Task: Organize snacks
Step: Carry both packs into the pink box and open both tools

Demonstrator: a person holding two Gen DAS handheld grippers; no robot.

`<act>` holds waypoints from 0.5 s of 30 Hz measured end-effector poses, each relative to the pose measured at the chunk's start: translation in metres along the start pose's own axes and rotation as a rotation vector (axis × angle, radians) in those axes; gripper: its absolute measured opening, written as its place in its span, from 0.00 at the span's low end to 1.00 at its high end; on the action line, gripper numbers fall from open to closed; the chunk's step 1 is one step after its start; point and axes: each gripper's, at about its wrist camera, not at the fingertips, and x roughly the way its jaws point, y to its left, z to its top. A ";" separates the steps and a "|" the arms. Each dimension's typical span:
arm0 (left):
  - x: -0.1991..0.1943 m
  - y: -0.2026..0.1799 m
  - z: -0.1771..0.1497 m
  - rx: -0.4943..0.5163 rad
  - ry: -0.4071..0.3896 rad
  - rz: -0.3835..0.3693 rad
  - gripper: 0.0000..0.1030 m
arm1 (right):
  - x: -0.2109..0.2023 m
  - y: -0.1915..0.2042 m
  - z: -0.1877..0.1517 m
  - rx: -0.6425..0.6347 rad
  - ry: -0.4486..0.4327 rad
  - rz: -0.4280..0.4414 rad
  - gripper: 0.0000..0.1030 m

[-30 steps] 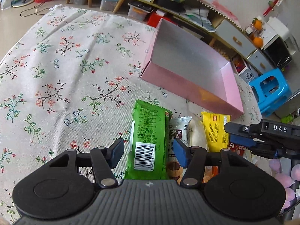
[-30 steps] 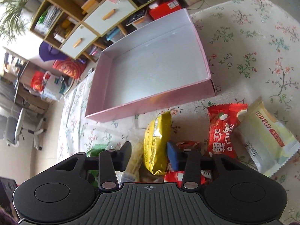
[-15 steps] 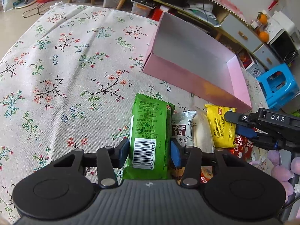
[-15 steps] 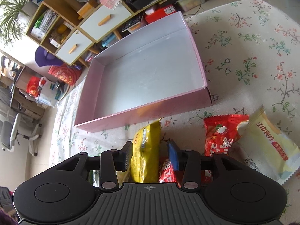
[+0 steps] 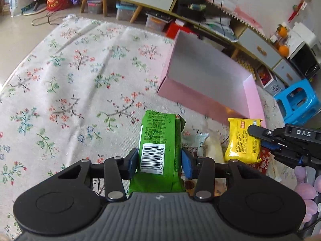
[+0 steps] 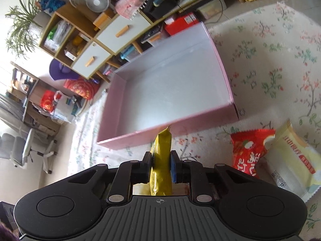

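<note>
Left wrist view: we see our left hand-held gripper clamped on the green snack packet; our right hand-held gripper pinches the yellow packet before the pink box.

Black left gripper and right gripper; blue-padded jaws; silver pivot screws; ribbed grey housing.
</note>
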 end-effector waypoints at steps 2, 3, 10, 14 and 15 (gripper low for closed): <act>-0.005 -0.001 0.005 -0.009 -0.022 -0.007 0.40 | -0.007 0.000 0.006 0.032 -0.017 0.049 0.18; -0.006 -0.004 0.008 -0.003 -0.033 -0.013 0.40 | -0.011 0.000 0.009 0.043 -0.032 0.074 0.18; 0.000 -0.026 0.042 0.058 -0.101 -0.039 0.40 | -0.021 -0.013 0.033 0.143 -0.143 0.139 0.18; 0.017 -0.037 0.059 0.094 -0.125 -0.053 0.40 | -0.017 -0.031 0.041 0.211 -0.187 0.129 0.18; 0.023 -0.040 0.064 0.108 -0.133 -0.055 0.40 | -0.017 -0.037 0.042 0.232 -0.199 0.125 0.18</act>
